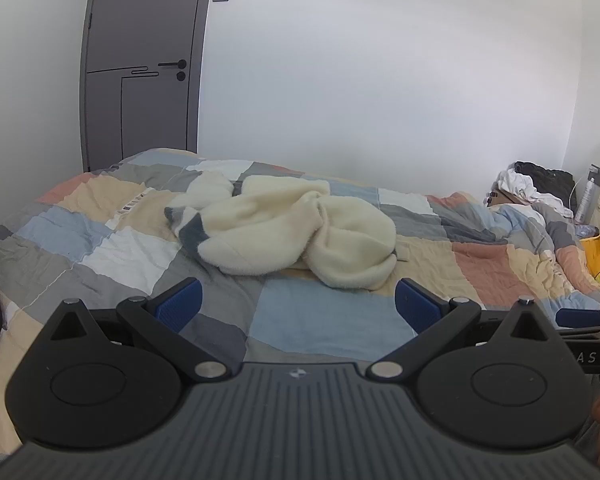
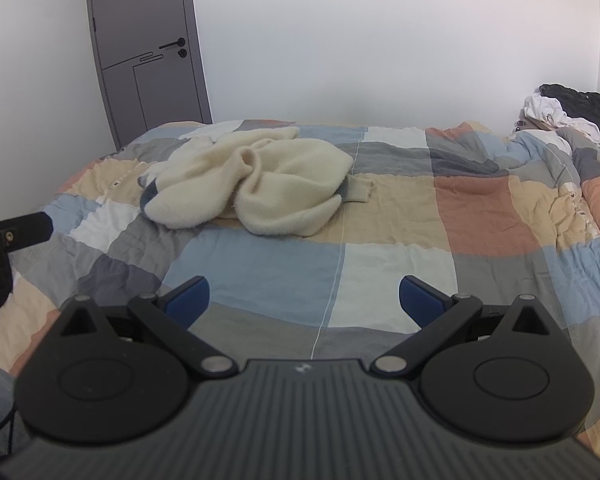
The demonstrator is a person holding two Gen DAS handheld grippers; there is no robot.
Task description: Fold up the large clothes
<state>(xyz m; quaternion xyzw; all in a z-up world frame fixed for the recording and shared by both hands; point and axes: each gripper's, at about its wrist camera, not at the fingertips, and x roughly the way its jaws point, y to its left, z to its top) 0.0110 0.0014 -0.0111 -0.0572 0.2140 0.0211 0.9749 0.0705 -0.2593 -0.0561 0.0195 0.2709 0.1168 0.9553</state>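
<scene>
a cream fleece garment lies crumpled in a heap on the bed, toward its far left part, on a patchwork quilt of blue, grey, peach, white and rust squares; the same garment shows in the right wrist view with a ribbed cuff poking out at its right side and a grey-blue patch at its left end. the left gripper hovers above the near edge of the quilt, its jaws spread wide apart with nothing between them, well short of the garment. the right gripper also hangs over the near quilt, jaws released and empty, the garment ahead and to its left. a grey door stands in the far left corner against a white wall. a pile of dark and white clothes sits at the far right end of the bed.
</scene>
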